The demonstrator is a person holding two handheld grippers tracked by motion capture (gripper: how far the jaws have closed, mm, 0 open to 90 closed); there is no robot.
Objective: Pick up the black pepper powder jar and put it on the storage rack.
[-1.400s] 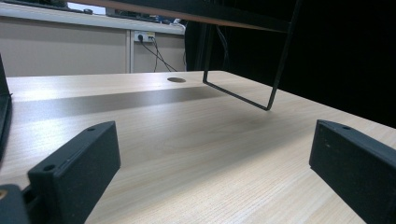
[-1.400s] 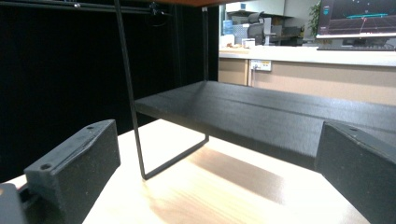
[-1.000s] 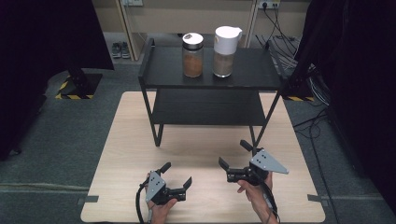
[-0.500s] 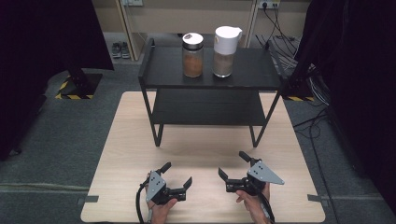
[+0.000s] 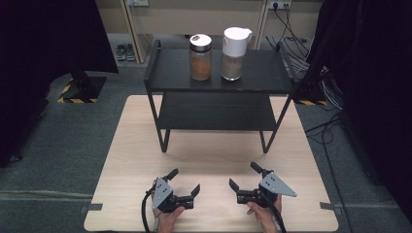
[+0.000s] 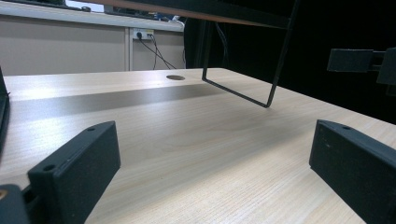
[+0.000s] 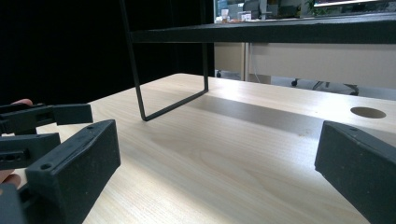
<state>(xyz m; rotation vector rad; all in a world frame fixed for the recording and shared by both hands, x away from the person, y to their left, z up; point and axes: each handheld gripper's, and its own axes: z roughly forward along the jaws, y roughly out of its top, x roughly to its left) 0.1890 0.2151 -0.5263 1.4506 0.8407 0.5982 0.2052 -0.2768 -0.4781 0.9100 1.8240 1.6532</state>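
High view: you are resting both tools low on the near table [image 5: 145, 126] edge. Your right gripper [image 5: 242, 182] is coming down and back toward you compared with a second ago; your left gripper [image 5: 183, 184] is staying put. Both are standing wide open, gripping nothing. The nearest items, the brown jar [image 5: 200, 57] and the white-lidded jar [image 5: 234, 47], are sitting well apart on the black shelf [image 5: 170, 82] top. No reach is starting yet, likely a reset.

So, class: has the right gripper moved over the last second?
Yes. The right gripper has dropped back toward the table's near edge, farther from the black shelf's right leg, and now sits level with the left gripper.
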